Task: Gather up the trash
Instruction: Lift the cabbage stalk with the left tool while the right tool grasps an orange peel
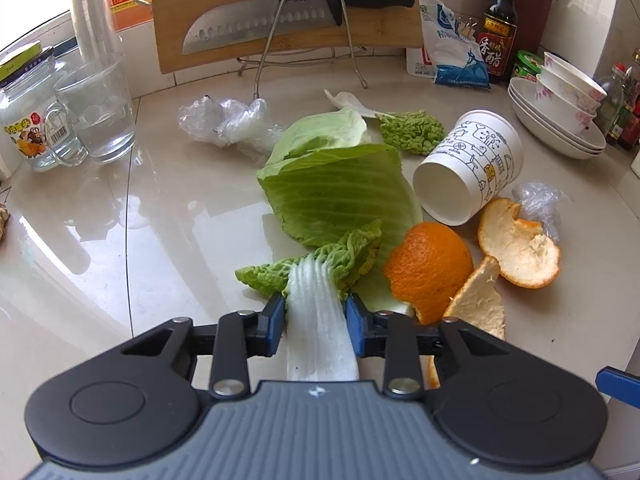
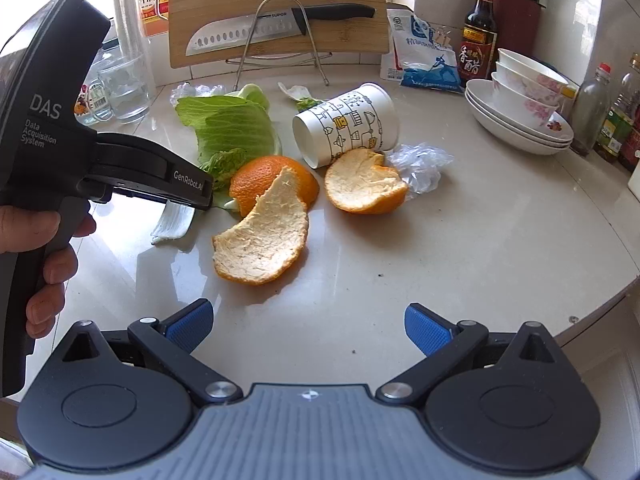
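Note:
My left gripper point(image 1: 316, 320) is shut on the white stalk of a napa cabbage leaf point(image 1: 316, 320), whose crinkled green end lies on the counter. The same leaf point(image 2: 174, 220) shows under the left gripper in the right wrist view. Beyond it lie a big cabbage leaf point(image 1: 340, 192), several orange peels point(image 1: 432, 268) point(image 2: 264, 240) point(image 2: 362, 184), a tipped paper cup point(image 1: 468, 168) point(image 2: 348, 124), a second small leaf point(image 1: 412, 130) and crumpled plastic wrap point(image 1: 224, 120) point(image 2: 420, 164). My right gripper point(image 2: 308, 326) is open above bare counter, just short of the nearest peel.
At the back stand a cutting board with a knife point(image 1: 280, 20) on a wire rack, a salt bag point(image 1: 452, 48), a vinegar bottle point(image 1: 498, 20) and stacked bowls point(image 1: 560, 96). Glass cups and jars point(image 1: 96, 112) sit at the left. The counter edge point(image 2: 592, 316) curves at the right.

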The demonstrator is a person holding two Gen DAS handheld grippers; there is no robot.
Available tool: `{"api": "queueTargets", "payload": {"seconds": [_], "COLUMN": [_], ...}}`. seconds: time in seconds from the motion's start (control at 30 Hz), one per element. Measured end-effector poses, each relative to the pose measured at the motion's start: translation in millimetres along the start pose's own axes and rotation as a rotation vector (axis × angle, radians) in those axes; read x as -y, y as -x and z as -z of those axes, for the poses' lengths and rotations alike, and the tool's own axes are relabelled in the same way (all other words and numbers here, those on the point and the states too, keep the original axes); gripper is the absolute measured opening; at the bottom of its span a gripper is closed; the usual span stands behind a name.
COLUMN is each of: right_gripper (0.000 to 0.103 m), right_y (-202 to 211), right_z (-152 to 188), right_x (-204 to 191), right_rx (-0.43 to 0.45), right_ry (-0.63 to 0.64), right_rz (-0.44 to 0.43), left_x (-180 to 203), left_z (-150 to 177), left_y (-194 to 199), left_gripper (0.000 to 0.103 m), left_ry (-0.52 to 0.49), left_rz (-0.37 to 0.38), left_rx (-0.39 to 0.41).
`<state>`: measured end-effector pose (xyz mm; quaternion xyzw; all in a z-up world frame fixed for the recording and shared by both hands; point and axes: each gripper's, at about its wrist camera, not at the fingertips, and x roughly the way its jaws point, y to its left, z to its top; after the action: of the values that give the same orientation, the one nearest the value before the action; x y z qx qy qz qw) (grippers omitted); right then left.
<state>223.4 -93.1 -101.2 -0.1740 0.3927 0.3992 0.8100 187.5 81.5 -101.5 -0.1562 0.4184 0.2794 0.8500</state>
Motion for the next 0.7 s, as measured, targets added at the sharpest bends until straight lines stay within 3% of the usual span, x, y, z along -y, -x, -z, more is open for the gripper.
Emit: {"api": "queueTargets", "payload": {"seconds": [0.4, 0.7], "right_gripper": [0.102, 0.09], "right_y": [-31, -50], "right_z": [-14, -28], "right_x": [-24, -29], "right_rx": [0.026, 0.045], "right_ry": [0.006, 0.011], "right_rz": [-0.038, -0.013], "left_x": [-22, -35], "left_z": [-4, -5], "left_y": [8, 11], "left_gripper": [0.03, 0.03], "left_ry": [-0.119, -0.151], "left_rz": [0.05, 0.08], "left_rx": [-0.011, -0.01]}}
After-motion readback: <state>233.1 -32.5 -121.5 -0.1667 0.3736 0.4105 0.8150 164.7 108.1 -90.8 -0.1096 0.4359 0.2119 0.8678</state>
